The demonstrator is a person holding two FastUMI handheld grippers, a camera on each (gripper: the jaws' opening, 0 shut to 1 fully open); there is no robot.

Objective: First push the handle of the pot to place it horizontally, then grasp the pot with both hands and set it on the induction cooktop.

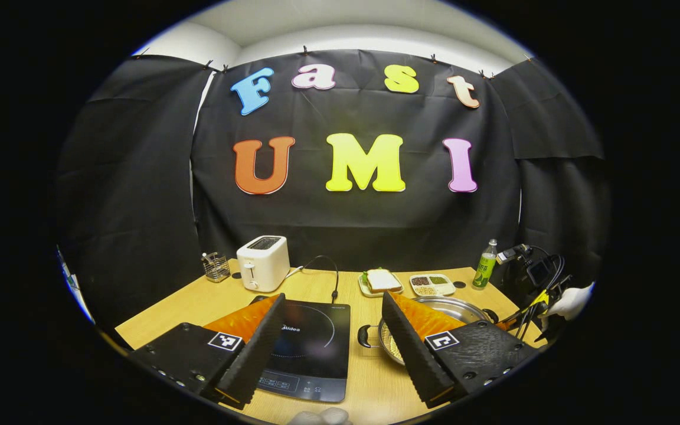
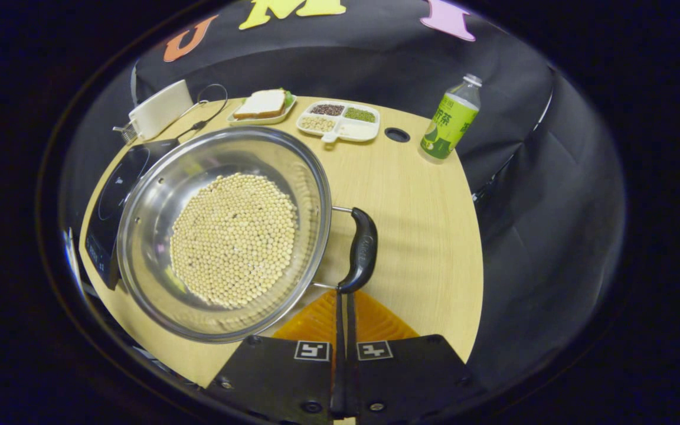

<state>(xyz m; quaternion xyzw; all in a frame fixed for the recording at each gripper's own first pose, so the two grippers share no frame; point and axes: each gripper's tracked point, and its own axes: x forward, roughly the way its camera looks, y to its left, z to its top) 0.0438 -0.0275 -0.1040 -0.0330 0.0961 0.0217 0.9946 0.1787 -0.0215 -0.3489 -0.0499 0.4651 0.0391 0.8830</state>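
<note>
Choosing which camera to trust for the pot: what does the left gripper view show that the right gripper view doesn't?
Left gripper view: a small loop handle, the left gripper open. Right gripper view: beans, a long black handle, the right gripper shut at its end. Shared: pot, induction cooktop, toaster, bottle.

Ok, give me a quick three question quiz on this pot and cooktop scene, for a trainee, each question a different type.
1. True or false: the pot already sits on the induction cooktop.
2. Multiple choice: the right gripper has its fingers A) spread wide, B) closed together by the pot's black handle, C) clamped on the bottle.
3. Fill in: behind the pot, a plate carries a ____.

Key: 1 false, it stands on the table beside the cooktop; 2 B; 3 sandwich.
</note>
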